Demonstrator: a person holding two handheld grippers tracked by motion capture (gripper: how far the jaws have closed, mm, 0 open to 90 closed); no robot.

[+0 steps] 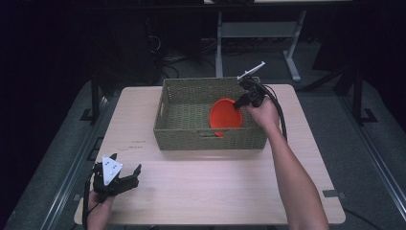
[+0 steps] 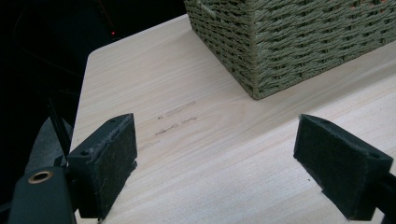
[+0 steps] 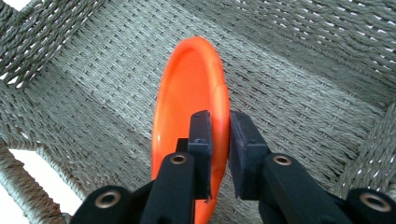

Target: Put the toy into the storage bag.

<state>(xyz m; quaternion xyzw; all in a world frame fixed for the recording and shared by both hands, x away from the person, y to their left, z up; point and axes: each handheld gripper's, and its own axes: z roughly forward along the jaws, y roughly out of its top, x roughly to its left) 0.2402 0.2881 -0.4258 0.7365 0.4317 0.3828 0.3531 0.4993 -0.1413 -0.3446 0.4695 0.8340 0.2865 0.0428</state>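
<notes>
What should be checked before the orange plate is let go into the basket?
1. Right claw grips the orange plate by its rim: ok.
2. Plate is inside the woven basket: ok.
3. Plate resting on the basket floor: cannot tell; it stands on edge.
4. Basket floor beneath the plate is bare: ok.
5. Left claw is open, holds nothing and is apart from the basket: ok.
</notes>
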